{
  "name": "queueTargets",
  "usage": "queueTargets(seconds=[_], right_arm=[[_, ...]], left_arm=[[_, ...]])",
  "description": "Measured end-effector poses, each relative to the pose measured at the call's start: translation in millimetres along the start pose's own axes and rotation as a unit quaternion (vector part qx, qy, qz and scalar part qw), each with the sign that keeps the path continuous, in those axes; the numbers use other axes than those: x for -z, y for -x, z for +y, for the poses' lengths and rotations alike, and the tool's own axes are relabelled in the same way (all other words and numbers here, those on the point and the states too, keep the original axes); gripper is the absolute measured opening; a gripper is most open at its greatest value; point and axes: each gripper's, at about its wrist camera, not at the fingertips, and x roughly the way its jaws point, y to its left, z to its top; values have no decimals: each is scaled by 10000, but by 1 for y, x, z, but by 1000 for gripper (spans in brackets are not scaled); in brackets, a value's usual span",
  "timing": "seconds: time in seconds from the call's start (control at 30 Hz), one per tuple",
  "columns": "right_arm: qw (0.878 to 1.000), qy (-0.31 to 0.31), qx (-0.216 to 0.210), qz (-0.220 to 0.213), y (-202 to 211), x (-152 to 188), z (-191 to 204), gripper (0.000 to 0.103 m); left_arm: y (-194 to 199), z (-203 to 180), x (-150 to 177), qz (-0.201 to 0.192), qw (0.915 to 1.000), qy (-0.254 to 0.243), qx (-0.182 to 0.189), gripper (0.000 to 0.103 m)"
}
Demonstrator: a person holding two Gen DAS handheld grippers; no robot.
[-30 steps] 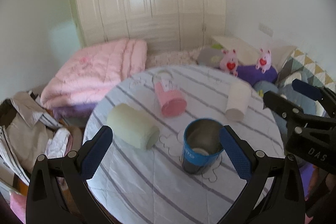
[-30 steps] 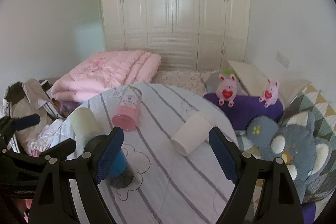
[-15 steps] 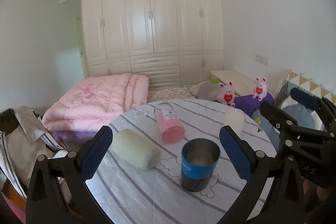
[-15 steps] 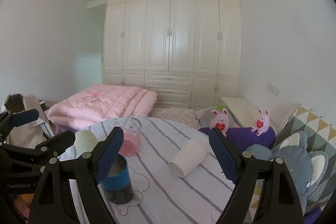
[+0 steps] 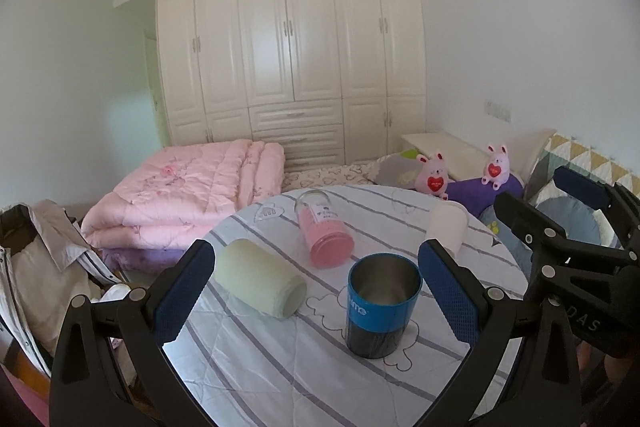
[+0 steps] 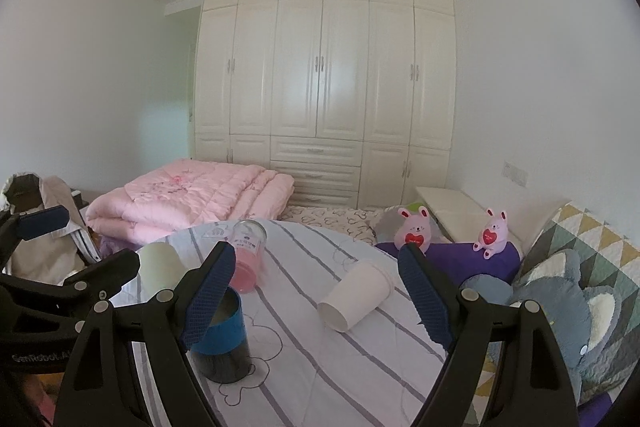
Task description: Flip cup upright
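Note:
A blue steel cup [image 5: 382, 303] stands upright on the round striped table [image 5: 280, 367]; it also shows in the right wrist view [image 6: 224, 339]. A pale green cup [image 5: 258, 283] lies on its side at the left. A pink glass jar [image 5: 325, 233] lies on its side behind. A white paper cup [image 6: 356, 295] lies on its side at the right, also in the left wrist view [image 5: 447, 227]. My left gripper [image 5: 316, 291] is open and empty, above the table. My right gripper [image 6: 316, 299] is open and empty, back from the white cup.
A folded pink quilt [image 5: 192, 195] lies on the bed behind the table. Two pink plush rabbits [image 6: 416, 231] sit on a purple cushion [image 6: 460, 259] at the right. Clothes [image 5: 36, 267] are piled at the left. A white wardrobe [image 5: 288, 47] fills the far wall.
Both grippers have tilted up and drawn back from the table, so more of the room shows. The blue cup stays upright where it stood. Both grippers stay open.

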Motion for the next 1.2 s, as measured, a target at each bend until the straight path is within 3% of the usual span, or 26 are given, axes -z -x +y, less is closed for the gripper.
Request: queueTargets(seconds=[0.87, 1.2], right_arm=[[9993, -43, -76, 352, -12, 5, 3, 85], [9993, -62, -84, 345, -15, 5, 2, 85]], left_arm=[[-7, 4, 5, 106, 9999, -20, -111, 103], [-5, 5, 7, -125, 9998, 74, -112, 103]])
